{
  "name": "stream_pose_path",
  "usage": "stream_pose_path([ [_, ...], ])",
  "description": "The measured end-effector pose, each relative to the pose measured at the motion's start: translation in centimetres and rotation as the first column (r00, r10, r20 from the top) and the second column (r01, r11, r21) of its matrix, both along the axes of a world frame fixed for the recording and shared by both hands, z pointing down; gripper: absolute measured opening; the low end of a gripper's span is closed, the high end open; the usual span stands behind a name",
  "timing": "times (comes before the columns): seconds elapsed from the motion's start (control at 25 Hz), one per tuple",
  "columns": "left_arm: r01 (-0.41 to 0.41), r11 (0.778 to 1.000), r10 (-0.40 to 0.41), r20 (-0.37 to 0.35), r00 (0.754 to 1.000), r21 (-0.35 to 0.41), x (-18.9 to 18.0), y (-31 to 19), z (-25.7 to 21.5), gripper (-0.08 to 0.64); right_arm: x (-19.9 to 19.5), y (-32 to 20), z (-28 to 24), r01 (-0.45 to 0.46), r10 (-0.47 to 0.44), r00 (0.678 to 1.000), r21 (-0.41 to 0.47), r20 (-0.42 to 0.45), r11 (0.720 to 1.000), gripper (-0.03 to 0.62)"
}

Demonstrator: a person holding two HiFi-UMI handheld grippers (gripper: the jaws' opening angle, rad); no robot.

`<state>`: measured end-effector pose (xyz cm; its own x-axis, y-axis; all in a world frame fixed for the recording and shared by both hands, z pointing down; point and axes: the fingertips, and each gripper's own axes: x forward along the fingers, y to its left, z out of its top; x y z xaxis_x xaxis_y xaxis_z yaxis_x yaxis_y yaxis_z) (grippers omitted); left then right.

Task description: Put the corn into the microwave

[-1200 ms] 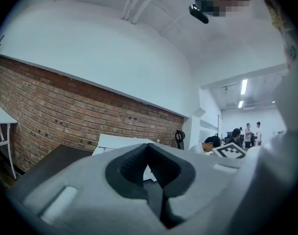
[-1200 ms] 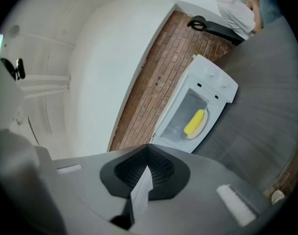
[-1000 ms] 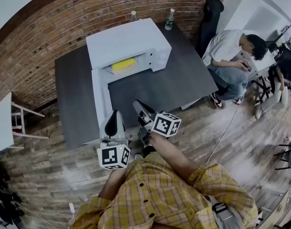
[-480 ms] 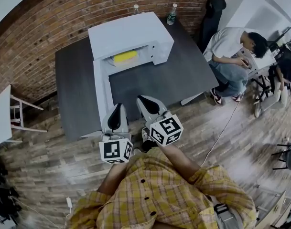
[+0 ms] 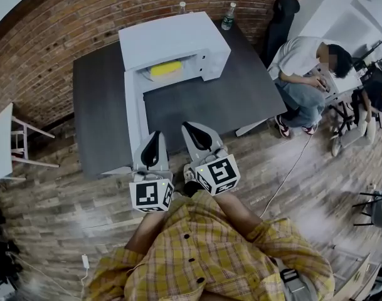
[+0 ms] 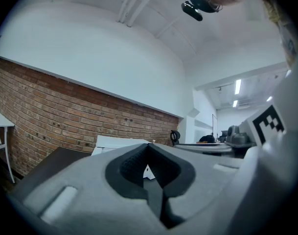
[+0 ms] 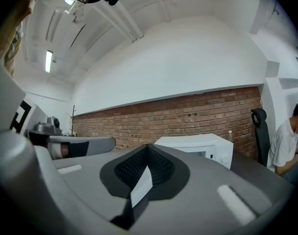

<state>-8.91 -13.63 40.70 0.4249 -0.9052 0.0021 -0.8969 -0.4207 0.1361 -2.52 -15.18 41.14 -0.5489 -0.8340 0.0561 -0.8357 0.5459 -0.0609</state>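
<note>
We see the corn (image 5: 165, 69) as a short, bright yellow cob lying inside the open white microwave (image 5: 172, 39) on the dark counter (image 5: 241, 99). Since a second ago our right tongs (image 5: 187, 126) have rolled upright beside the left tongs (image 5: 155, 134). Both are clenched on nothing, over the counter's near edge. The cob's long axis runs across the cavity, parallel to its opening.

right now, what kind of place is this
Probably a shared office or studio workspace, not a home kitchen: a bare brick wall, a white microwave standing on a dark work table, and a person seated off to one side.
</note>
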Motion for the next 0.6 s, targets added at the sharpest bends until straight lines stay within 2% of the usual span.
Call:
stream_pose_path([
  [0.4,0.001,0.999,-0.002,0.018,1.0,0.034,-0.7,1.5,-0.5,-0.003,-0.8,1.8,0.0,-0.001,0.001,1.0,-0.005,-0.005,1.0,0.0],
  [0.6,-0.004,0.999,0.003,0.022,1.0,0.049,-1.0,2.1,-0.8,-0.003,-1.2,2.9,-0.7,-0.005,0.006,1.0,0.037,-0.019,0.999,0.0],
])
